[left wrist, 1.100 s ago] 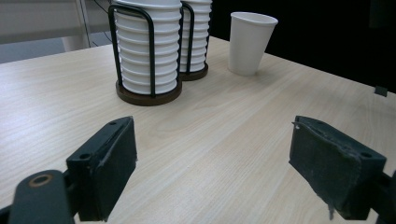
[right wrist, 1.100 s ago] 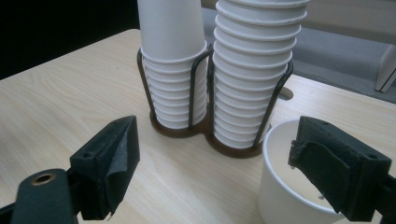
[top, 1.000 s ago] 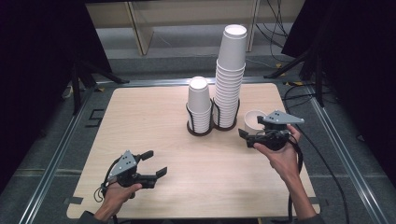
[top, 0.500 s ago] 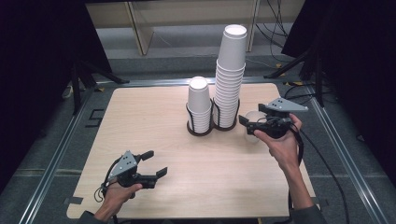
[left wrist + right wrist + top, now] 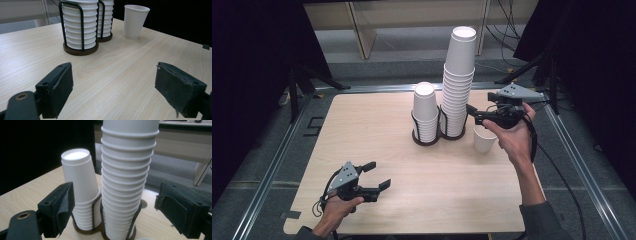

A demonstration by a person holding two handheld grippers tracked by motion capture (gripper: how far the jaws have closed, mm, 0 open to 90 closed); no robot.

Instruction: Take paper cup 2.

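Two stacks of white paper cups stand upside down in black wire holders at the table's far middle: a short stack (image 5: 425,112) (image 5: 80,27) (image 5: 80,182) and a tall stack (image 5: 459,80) (image 5: 105,20) (image 5: 127,170). A single white cup (image 5: 484,141) (image 5: 136,21) stands upright on the table to the right of them. My right gripper (image 5: 473,114) (image 5: 113,212) hangs open above that cup, jaws pointing at the tall stack, nothing held. Low over the table's near left, my left gripper (image 5: 378,175) (image 5: 113,92) is open with bare wood between its jaws.
The light wooden table (image 5: 362,130) has a metal frame around it. Dark curtains, stand legs and cables lie beyond the far edge and on the right. Cables trail from both grippers.
My right gripper has risen from beside the single cup and moved toward the tall stack; the cup stays standing on the table. The left gripper has not moved.
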